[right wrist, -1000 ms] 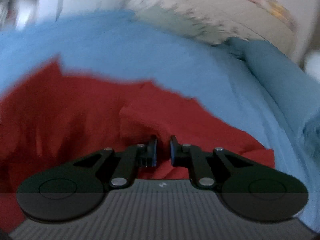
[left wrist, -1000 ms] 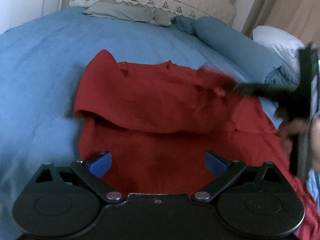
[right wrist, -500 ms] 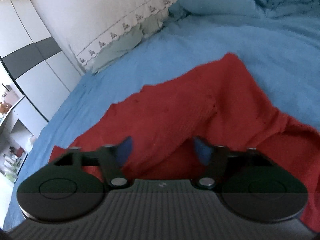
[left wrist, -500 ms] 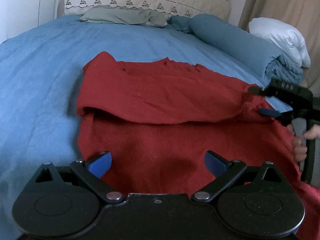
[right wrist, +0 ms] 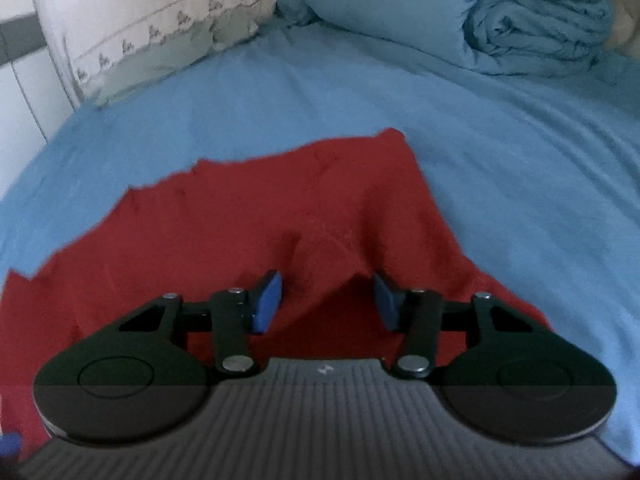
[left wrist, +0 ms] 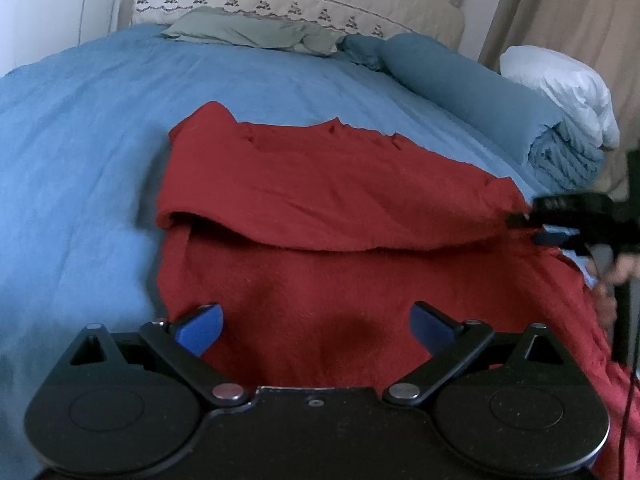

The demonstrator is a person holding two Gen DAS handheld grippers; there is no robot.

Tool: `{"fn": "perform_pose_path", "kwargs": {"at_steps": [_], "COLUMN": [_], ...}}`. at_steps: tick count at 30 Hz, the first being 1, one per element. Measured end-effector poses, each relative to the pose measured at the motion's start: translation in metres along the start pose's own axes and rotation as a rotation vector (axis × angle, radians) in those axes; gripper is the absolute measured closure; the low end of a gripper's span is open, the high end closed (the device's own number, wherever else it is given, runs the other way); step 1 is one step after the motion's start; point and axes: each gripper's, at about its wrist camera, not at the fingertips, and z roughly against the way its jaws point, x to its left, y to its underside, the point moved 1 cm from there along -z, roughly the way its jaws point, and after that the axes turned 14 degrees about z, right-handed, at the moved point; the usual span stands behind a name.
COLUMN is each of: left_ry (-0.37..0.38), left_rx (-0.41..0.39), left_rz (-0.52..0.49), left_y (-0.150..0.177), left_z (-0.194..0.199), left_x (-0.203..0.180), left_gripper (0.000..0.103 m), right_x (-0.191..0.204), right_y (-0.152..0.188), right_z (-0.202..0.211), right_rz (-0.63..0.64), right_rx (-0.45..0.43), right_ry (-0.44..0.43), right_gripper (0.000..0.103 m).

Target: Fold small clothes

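A red garment (left wrist: pixel 320 216) lies on the blue bed cover, its far part folded over toward me into a long flap. My left gripper (left wrist: pixel 316 326) is open and empty, low over the near part of the garment. My right gripper (right wrist: pixel 326 300) is open, its jaws on either side of a raised ridge of the red garment (right wrist: pixel 256 216) at its right edge. The right gripper also shows in the left wrist view (left wrist: pixel 536 228) at the flap's right end.
The blue bed cover (left wrist: pixel 80 152) spreads all around the garment. A rolled blue duvet (left wrist: pixel 480 100) and a white pillow (left wrist: pixel 560 80) lie at the far right. A grey-green pillow (left wrist: pixel 248 32) and a quilted headboard stand at the back.
My right gripper carried the garment's edge across, opened and let it go, then moved in at the flap's right end with narrower jaws. The left gripper stayed open in place.
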Motion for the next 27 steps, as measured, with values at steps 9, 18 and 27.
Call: {"fn": "perform_pose_path", "kwargs": {"at_steps": [9, 18, 27], "left_ry": [0.003, 0.009, 0.008], "left_rx": [0.000, 0.001, -0.002], "left_rz": [0.001, 0.008, 0.008], "left_y": [0.000, -0.001, 0.000], "left_z": [0.001, 0.001, 0.000], "left_x": [0.002, 0.003, 0.002], "left_gripper": [0.002, 0.002, 0.002], "right_x": [-0.013, -0.015, 0.001], "right_y": [0.008, -0.003, -0.065], "right_z": [0.009, -0.006, 0.034], "right_rz": [-0.104, -0.196, 0.049], "right_rx": [-0.061, 0.030, -0.161], "right_ry": [-0.150, 0.018, -0.044], "right_gripper": [0.037, 0.071, 0.081]}}
